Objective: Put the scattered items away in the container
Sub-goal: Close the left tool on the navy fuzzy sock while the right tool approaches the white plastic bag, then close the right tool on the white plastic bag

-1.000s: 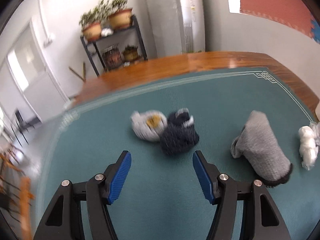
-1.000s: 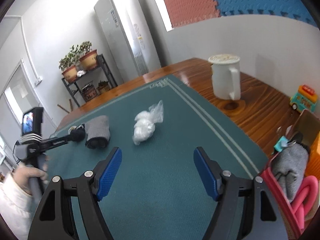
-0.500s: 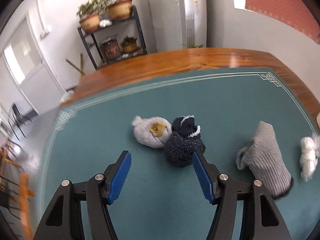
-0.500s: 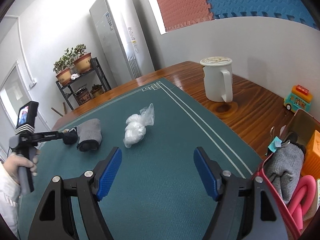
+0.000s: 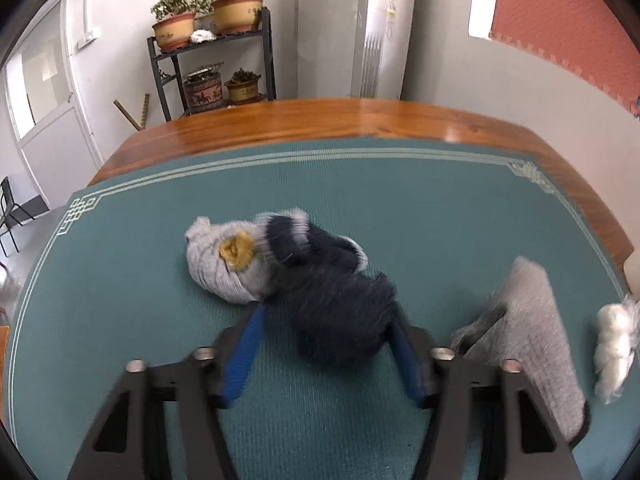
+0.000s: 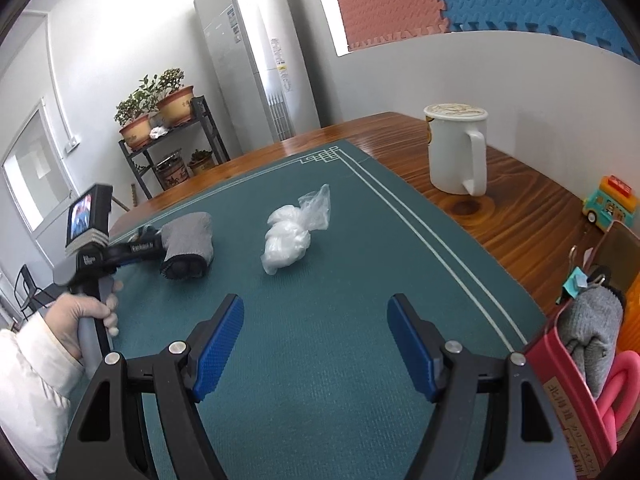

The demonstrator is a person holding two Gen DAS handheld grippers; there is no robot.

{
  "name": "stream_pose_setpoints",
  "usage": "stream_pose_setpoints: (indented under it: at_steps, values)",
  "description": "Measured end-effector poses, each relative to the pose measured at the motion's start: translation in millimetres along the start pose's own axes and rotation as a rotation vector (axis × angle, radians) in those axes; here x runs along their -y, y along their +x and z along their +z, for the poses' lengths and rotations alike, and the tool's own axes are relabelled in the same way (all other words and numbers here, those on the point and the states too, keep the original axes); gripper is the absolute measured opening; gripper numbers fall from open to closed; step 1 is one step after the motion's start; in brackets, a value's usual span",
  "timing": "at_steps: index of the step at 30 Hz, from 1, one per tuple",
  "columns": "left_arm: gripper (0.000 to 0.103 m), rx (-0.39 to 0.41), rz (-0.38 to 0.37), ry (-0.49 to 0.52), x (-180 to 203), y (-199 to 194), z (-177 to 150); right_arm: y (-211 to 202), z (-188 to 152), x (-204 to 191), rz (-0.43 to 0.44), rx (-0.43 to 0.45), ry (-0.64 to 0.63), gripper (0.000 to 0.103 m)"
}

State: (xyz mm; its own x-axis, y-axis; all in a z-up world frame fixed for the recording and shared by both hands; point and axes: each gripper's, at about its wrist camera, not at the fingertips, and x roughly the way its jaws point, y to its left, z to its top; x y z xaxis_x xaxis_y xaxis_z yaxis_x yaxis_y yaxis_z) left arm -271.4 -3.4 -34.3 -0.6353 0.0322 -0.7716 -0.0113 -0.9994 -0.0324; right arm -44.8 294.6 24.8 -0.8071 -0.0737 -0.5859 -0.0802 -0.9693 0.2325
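In the left wrist view my left gripper (image 5: 326, 322) is open, its blue fingers on either side of a dark navy rolled sock (image 5: 340, 300) on the green mat. A light grey sock bundle with a yellow patch (image 5: 228, 266) touches the navy one on its left. A grey knit sock (image 5: 528, 332) and a white plastic bag bundle (image 5: 612, 344) lie to the right. In the right wrist view my right gripper (image 6: 316, 320) is open and empty above the mat, short of the white bag (image 6: 290, 236). The red container (image 6: 568, 392) at the right edge holds a grey sock.
A white mug (image 6: 458, 150) and a toy bus (image 6: 610, 200) stand on the wooden table (image 6: 520, 220) right of the mat. The left gripper's handle and hand (image 6: 88, 276) show at the left in the right wrist view. A plant shelf stands beyond the table.
My left gripper has moved forward and down, so the navy sock now sits between its fingers. My right gripper has barely moved and stays open.
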Motion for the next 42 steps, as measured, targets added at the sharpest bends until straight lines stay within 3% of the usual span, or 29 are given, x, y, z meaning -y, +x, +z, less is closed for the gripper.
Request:
stream_pose_setpoints:
  at_steps: [8, 19, 29, 35, 42]
  values:
    - [0.043, 0.054, 0.030, 0.092, 5, -27, -15, -6, 3, 1, -0.005, 0.022, -0.005, 0.078]
    - [0.042, 0.101, 0.102, 0.113, 3, -102, -56, -5, 2, 3, -0.013, 0.025, -0.007, 0.078]
    - [0.042, 0.150, 0.000, 0.109, 5, -158, -116, 7, 1, 6, -0.031, -0.009, -0.001, 0.078]
    - [0.042, 0.155, -0.041, 0.081, -6, -165, -131, 30, 20, -6, -0.016, -0.086, 0.009, 0.078]
    - [0.042, 0.155, -0.092, 0.030, -18, -166, -131, 84, 54, -29, -0.031, -0.143, 0.039, 0.078]
